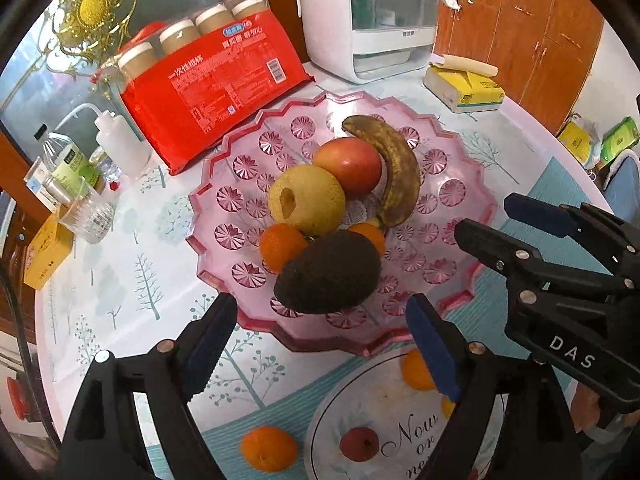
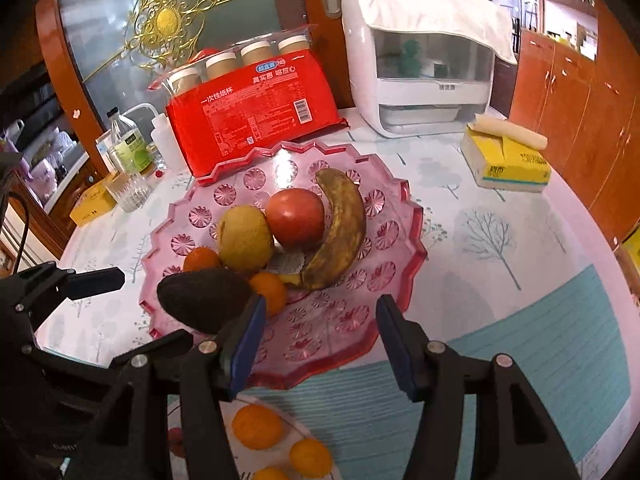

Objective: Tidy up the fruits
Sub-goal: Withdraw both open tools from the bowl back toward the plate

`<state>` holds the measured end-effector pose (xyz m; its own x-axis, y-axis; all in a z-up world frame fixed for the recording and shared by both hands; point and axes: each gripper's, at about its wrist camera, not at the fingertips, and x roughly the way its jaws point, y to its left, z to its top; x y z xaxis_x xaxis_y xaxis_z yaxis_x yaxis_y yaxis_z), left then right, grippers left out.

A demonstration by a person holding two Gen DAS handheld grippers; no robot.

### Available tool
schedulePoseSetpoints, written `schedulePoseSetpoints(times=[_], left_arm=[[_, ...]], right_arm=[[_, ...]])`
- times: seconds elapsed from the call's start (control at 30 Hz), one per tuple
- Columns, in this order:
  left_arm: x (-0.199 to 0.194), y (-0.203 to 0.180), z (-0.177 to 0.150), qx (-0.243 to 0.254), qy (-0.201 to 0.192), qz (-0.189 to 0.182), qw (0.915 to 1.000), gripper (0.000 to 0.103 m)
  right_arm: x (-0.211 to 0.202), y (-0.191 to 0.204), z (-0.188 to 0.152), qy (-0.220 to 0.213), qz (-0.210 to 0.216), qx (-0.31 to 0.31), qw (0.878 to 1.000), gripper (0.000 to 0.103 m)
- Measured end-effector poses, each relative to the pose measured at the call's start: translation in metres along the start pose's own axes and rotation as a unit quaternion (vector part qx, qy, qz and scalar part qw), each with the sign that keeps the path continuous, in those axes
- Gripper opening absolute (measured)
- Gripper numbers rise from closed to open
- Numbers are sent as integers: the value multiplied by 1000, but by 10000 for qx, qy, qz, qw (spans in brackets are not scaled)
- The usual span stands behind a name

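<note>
A pink glass tray (image 1: 452,184) (image 2: 384,236) holds a brown banana (image 1: 400,172) (image 2: 344,228), a red apple (image 1: 352,168) (image 2: 294,216), a yellow pear (image 1: 306,200) (image 2: 244,238), two oranges (image 1: 280,246) (image 2: 270,290) and a dark avocado (image 1: 328,276) (image 2: 204,298) at its near rim. My left gripper (image 1: 320,316) (image 2: 154,306) stands open astride the avocado, pads clear of it. My right gripper (image 2: 320,312) (image 1: 490,216) is open over the tray's near right part, its left finger (image 2: 248,336) beside the avocado. A white plate (image 1: 360,400) (image 2: 280,451) below holds oranges (image 2: 256,426) and a small red fruit (image 1: 359,444).
One orange (image 1: 268,448) lies on the tablecloth left of the plate. Behind the tray lean a red pack of paper cups (image 1: 216,92) and a white appliance (image 1: 360,28). A tissue box (image 1: 464,88) sits at the right. Bottles (image 1: 72,164), a glass (image 1: 88,216) and a yellow box (image 1: 48,248) crowd the left.
</note>
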<state>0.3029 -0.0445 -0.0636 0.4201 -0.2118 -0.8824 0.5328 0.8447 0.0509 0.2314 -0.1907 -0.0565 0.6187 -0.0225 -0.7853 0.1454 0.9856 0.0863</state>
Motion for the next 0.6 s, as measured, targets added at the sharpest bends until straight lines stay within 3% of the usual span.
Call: schedulePoseSetpoints(times=[0.6], left_arm=[[-53,7,-27,-557,-246,101,9981,85]], right_arm=[[-44,-1,-24,-89,52,207,9997,58]])
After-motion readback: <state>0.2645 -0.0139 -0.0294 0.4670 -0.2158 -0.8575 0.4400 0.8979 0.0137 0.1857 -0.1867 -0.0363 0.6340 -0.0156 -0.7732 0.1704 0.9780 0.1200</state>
